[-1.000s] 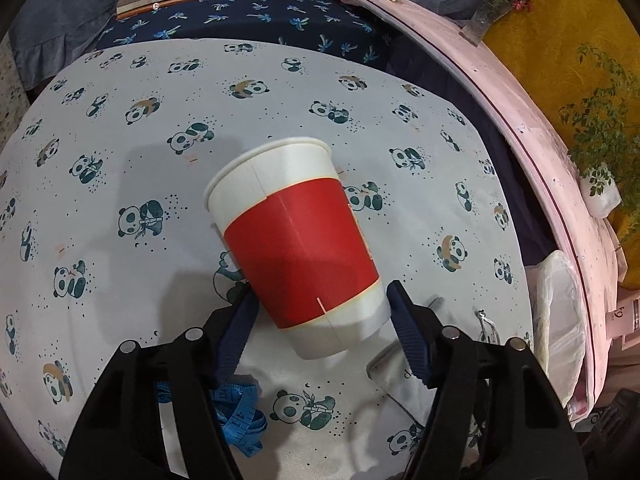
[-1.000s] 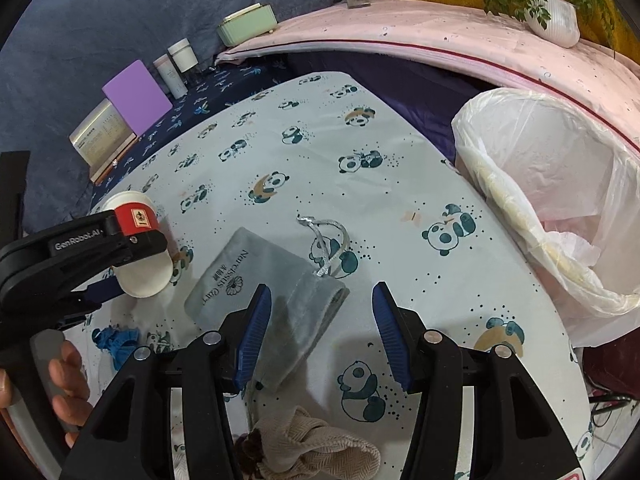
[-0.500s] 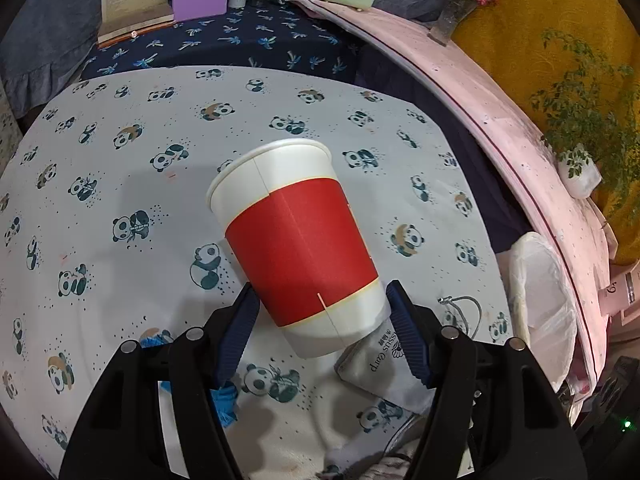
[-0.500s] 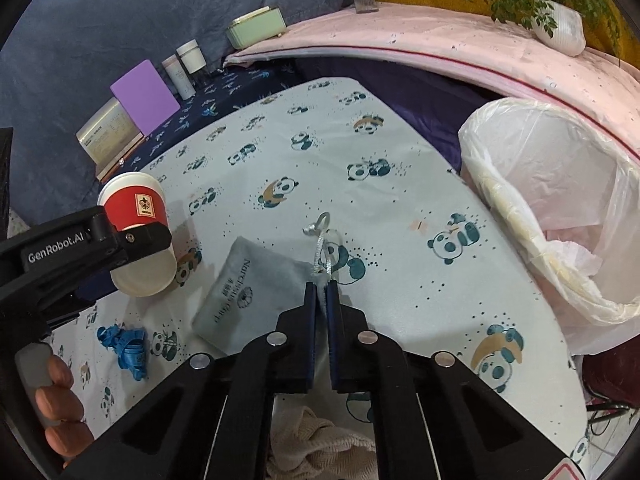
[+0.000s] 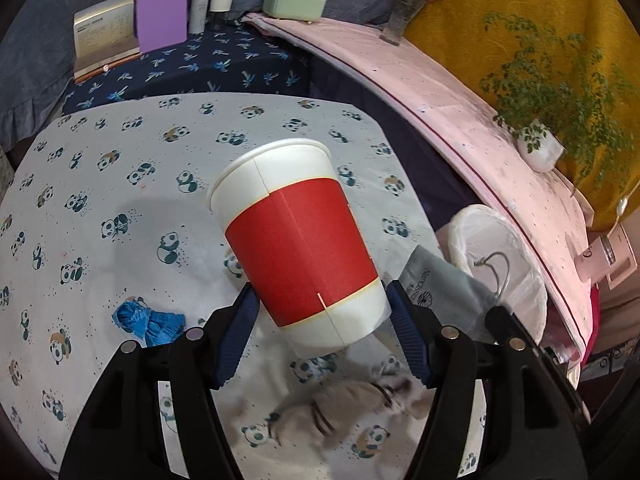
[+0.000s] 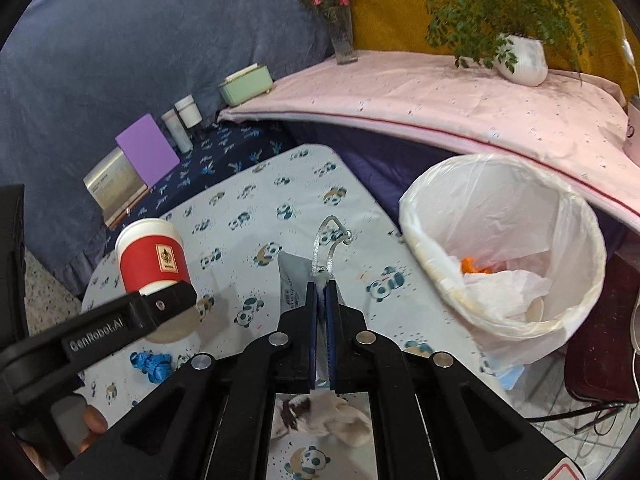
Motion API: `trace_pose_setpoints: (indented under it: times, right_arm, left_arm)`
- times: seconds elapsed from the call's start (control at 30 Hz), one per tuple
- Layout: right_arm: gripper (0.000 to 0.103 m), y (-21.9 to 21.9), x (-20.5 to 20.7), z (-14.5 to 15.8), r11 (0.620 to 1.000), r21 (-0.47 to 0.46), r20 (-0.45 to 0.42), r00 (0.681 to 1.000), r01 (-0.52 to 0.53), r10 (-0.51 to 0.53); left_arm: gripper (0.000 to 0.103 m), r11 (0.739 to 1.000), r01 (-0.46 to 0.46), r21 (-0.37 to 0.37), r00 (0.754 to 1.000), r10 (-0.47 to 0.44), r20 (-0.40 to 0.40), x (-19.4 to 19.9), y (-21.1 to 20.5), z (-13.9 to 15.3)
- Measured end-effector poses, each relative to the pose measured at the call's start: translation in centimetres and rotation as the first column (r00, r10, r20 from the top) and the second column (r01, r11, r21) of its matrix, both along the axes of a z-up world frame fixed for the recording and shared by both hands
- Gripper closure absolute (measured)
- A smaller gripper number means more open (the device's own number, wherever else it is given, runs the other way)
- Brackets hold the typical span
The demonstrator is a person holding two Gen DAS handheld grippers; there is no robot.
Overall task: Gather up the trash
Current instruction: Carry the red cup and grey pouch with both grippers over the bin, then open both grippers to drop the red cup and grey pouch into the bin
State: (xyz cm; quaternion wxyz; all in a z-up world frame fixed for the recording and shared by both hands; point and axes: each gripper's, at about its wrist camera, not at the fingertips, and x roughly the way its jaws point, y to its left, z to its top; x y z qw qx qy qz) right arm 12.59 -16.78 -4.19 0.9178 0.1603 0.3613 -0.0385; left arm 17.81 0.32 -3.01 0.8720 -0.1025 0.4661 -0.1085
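My left gripper (image 5: 320,312) is shut on a red and white paper cup (image 5: 296,240) and holds it upright above the panda-print table; cup (image 6: 152,258) and gripper (image 6: 168,304) also show at the left of the right wrist view. My right gripper (image 6: 321,292) is shut on a grey drawstring pouch (image 6: 292,280), lifted off the table, its silver cord (image 6: 328,244) sticking up. The pouch (image 5: 444,292) also hangs at the right of the left wrist view. A white-lined trash bin (image 6: 504,248) holding tissue stands right of the table.
A blue measuring tape (image 5: 146,318) and a beige sock (image 5: 352,404) lie on the panda cloth (image 5: 120,184). Books (image 5: 106,36), bottles (image 5: 212,4) and a green box (image 5: 294,4) stand at the back. A pink-covered ledge (image 6: 440,96) carries a potted plant (image 6: 520,60).
The right gripper closed on the grey pouch and lifted it toward the bin. The left gripper raised the cup higher and moved right.
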Motion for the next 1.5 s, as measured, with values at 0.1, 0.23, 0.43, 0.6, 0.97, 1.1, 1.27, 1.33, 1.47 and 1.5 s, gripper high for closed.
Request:
trace_pose_setpoints:
  times: [0.1,0.23,0.43,0.6,0.97,1.1,1.27,1.33,1.47,1.5]
  right_arm:
    - [0.099,-1.1,-1.1,1.1,1.0,0.001,0.029,0.999,0.022,-0.022]
    - [0.099,-2.5,-2.3,2.2,0.999,0.007,0.059,0.997,0.051,-0.051]
    - [0.099,-4.8,-4.1,3.3,0.996,0.01,0.087,0.992,0.094,-0.094]
    - [0.099,-6.7,-5.3,4.0,0.991,0.017,0.107,0.986,0.13,-0.131]
    - [0.099,-10.3,-7.0,4.6,0.981,0.025,0.127,0.972,0.194,-0.196]
    - [0.099,-11.5,-7.3,4.6,0.976,0.034,0.132,0.967,0.217,-0.22]
    - [0.099,-13.3,-7.8,4.6,0.968,0.044,0.138,0.958,0.248,-0.252]
    - [0.099,-14.1,-8.0,4.5,0.964,0.045,0.137,0.955,0.261,-0.265]
    - [0.099,-16.0,-8.3,4.0,0.954,0.05,0.13,0.946,0.294,-0.298]
    - [0.099,-16.5,-8.3,3.9,0.952,0.051,0.128,0.944,0.301,-0.305]
  left_arm:
    - [0.04,1.0,0.023,0.007,1.0,-0.023,0.017,-0.9,-1.1,0.7]
    - [0.04,0.998,0.054,0.018,0.998,-0.054,0.035,-1.8,-2.6,1.5]
    - [0.04,0.995,0.099,0.03,0.993,-0.101,0.057,-2.8,-5.1,2.4]
    - [0.04,0.989,0.142,0.043,0.987,-0.145,0.072,-3.7,-7.3,2.8]
    - [0.04,0.976,0.208,0.063,0.974,-0.212,0.074,-4.6,-11.1,2.8]
    - [0.04,0.969,0.233,0.082,0.968,-0.239,0.072,-4.7,-12.5,2.6]
    - [0.04,0.95,0.294,0.108,0.95,-0.303,0.072,-4.7,-15.1,2.5]
    - [0.04,0.941,0.321,0.11,0.942,-0.33,0.068,-4.6,-16.2,2.4]
    - [0.04,0.912,0.394,0.109,0.914,-0.402,0.059,-4.4,-18.9,1.9]
    - [0.04,0.906,0.408,0.108,0.908,-0.416,0.058,-4.3,-19.4,1.7]
